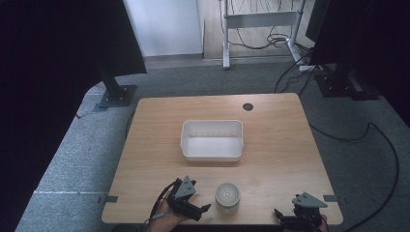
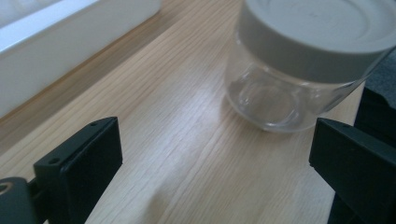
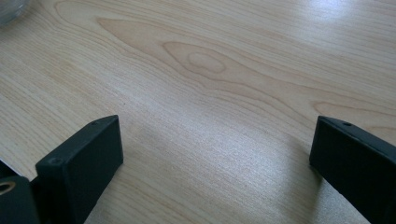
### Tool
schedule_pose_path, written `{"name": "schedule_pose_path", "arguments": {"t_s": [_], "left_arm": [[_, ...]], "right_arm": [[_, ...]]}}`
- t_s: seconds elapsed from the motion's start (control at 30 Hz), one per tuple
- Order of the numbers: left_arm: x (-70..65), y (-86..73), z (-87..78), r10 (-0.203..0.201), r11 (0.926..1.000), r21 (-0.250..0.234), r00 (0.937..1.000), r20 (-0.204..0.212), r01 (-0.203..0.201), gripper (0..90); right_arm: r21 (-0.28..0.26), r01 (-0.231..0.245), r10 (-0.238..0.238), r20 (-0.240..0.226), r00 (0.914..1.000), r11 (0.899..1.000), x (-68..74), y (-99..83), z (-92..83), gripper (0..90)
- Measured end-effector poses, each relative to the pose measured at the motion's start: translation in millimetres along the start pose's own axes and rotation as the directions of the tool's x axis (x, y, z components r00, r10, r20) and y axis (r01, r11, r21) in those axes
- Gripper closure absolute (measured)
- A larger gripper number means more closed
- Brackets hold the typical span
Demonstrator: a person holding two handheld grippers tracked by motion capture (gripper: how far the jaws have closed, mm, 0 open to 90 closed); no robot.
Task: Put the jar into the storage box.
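Note:
A clear glass jar (image 1: 227, 195) with a pale grey lid stands near the table's front edge, upright and closed. In the left gripper view the jar (image 2: 299, 70) is close ahead and to the right of the jaws. My left gripper (image 1: 205, 209) is just left of the jar, held in a hand, and stands open (image 2: 215, 154) with nothing between its jaws. My right gripper (image 1: 280, 215) sits at the front right corner of the table, open (image 3: 215, 154) over bare wood. A sliver of the jar (image 3: 11, 9) shows at the top left of the right gripper view.
A white rectangular bin (image 1: 212, 140) sits in the middle of the wooden table (image 1: 275, 145), beyond the jar; its wall (image 2: 56, 51) shows at the upper left of the left gripper view. A dark grommet hole (image 1: 248, 106) marks the far edge. Cables lie on the carpet to the right.

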State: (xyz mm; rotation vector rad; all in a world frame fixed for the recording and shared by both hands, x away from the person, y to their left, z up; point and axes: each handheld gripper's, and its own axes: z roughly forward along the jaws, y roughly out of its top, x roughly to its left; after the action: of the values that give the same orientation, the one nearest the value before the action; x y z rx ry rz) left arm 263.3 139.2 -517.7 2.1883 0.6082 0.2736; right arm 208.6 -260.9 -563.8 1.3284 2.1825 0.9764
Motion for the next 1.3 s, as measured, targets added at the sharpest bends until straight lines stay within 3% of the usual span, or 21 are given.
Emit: {"name": "schedule_pose_path", "arguments": {"t_s": [0.5, 0.77, 1.3], "left_arm": [[-12.4, 14.7, 15.0, 0.050, 0.9987, 0.002, 0.9974, 0.052, -0.050, 2.2], [-22.4, 22.5, 25.7, 0.089, 0.9959, 0.010, 0.9922, 0.087, -0.090, 2.4], [-34.3, 35.7, 47.2, 0.131, 0.9905, 0.026, 0.9851, 0.111, -0.135, 3.7]], "right_arm": [[0.000, 0.000, 0.000, -0.001, 1.0000, 1.000, 0.0, -0.1, -0.1, 2.2], [0.001, 0.001, -0.001, -0.001, 1.0000, 1.000, 0.0, -0.1, -0.2, 2.2], [0.001, 0.001, -0.001, -0.002, 1.0000, 1.000, 0.0, -0.3, -0.4, 2.2]]}}
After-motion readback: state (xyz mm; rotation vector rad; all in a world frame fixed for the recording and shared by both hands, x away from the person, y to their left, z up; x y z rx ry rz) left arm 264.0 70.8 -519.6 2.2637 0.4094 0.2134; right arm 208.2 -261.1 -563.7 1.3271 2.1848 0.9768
